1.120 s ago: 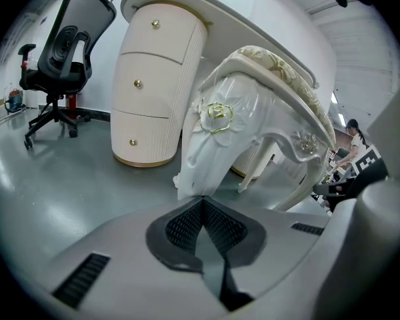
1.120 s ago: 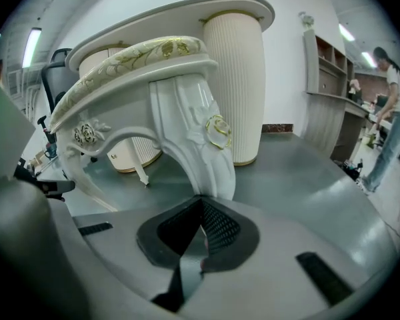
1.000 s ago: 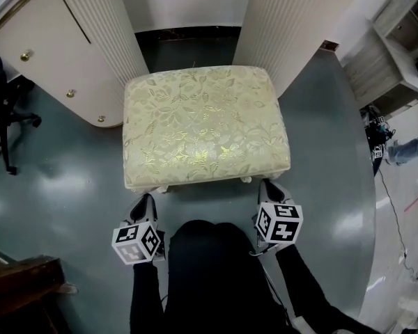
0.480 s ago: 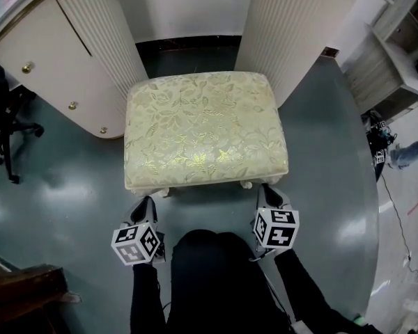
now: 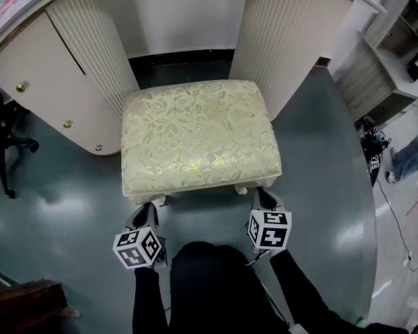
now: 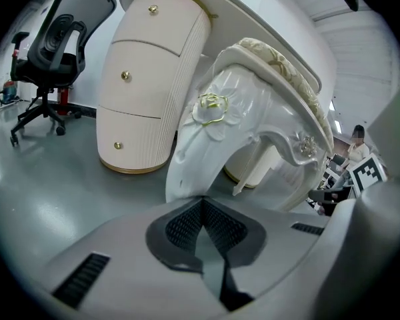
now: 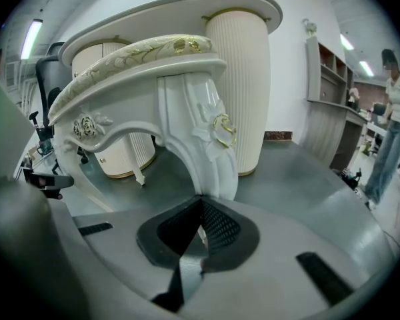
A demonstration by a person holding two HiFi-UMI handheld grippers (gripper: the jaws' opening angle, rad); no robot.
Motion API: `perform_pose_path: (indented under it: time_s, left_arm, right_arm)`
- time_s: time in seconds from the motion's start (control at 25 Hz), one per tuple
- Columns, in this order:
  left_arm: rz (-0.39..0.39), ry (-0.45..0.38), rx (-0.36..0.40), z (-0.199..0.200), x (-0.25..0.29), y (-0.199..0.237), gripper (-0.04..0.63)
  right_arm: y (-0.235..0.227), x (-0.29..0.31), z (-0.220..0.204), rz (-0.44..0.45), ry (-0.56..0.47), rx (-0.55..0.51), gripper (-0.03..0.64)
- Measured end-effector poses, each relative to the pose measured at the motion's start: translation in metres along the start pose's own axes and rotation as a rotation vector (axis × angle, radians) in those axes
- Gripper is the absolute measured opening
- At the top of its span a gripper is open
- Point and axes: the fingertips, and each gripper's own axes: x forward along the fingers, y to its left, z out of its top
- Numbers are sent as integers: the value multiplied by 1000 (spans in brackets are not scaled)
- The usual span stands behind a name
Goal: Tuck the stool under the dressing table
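The stool (image 5: 198, 134), with a cream and gold floral cushion and white carved legs, stands on the grey floor. Its far half sits between the two ribbed pedestals of the dressing table (image 5: 70, 82). My left gripper (image 5: 148, 211) is shut on the stool's near left leg (image 6: 207, 145), close to the floor. On the other side, my right gripper (image 5: 260, 195) is shut on the near right leg (image 7: 200, 132). In both gripper views each leg runs down into the dark pads, left gripper (image 6: 201, 202) and right gripper (image 7: 201, 202). The feet are hidden.
A black office chair (image 6: 50, 52) stands to the left of the table. Grey shelving (image 5: 393, 54) lines the right side, and a person (image 7: 390, 125) stands near it. A dark brown object (image 5: 21, 305) lies at the lower left. The right pedestal (image 5: 285, 40) flanks the stool closely.
The stool has slid a little further in between the pedestals, toward the wall. Both grippers have gone with it, still holding the near legs.
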Motion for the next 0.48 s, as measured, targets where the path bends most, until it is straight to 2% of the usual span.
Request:
perform_pose_path:
  time_s: [0.48]
  left_arm:
    - [-28, -6, 15, -8, 8, -3, 8]
  right_arm:
    - [-7, 13, 4, -16, -46, -1, 5]
